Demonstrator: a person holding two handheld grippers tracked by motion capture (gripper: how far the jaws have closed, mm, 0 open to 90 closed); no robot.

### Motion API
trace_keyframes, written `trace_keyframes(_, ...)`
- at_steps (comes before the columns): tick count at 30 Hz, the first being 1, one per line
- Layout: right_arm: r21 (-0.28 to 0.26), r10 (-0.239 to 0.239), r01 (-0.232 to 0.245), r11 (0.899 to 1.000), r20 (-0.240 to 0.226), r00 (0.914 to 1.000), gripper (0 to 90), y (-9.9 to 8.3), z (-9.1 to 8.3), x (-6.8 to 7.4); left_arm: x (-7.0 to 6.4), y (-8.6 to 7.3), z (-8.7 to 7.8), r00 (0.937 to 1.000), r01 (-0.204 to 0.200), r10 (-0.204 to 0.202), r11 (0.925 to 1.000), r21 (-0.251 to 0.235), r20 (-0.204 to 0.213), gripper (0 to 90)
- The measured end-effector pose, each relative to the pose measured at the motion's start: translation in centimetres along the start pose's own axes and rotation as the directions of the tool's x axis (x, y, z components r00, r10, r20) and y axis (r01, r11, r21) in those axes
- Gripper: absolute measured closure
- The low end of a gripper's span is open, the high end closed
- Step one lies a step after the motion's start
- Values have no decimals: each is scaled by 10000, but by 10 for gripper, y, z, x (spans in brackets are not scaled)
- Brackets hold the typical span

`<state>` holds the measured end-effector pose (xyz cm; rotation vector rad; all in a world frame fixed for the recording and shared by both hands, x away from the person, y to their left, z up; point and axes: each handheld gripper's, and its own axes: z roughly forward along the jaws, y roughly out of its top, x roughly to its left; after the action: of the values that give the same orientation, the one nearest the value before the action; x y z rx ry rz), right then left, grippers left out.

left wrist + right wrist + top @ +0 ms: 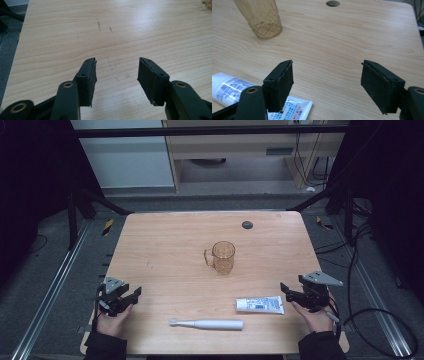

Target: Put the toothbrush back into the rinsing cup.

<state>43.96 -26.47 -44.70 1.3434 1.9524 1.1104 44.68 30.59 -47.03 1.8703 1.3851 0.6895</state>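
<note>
An amber glass mug with a handle stands upright near the middle of the wooden table. A white toothpaste tube lies flat at the front right, and a white electric toothbrush lies near the front edge. My left gripper rests open at the front left, over bare wood. At the front right, my right gripper is open just right of the tube. The mug stands farther off in the right gripper view. Nothing is between either pair of jaws.
A small dark round cap is set in the tabletop near the far edge. Cables trail on the floor to the right. A pale cabinet and desk stand beyond the table.
</note>
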Motion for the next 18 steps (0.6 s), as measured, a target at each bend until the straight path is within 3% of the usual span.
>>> trace_keyframes(10,233,-697,727,9971,-1116,9913,328,10,-1,26,2,-1,1,9999,6,-8,9998,173,131,501)
trace_keyframes(13,370,-1019,1085,9934,-1493,9835,339,15,0,37,2,-1,2,9999,21,-25,9997,228,170,501)
trace_keyframes(18,640,-1634,1827,9811,-2320,9589,367,19,1,52,1,-2,4,9998,-45,36,9992,392,208,497)
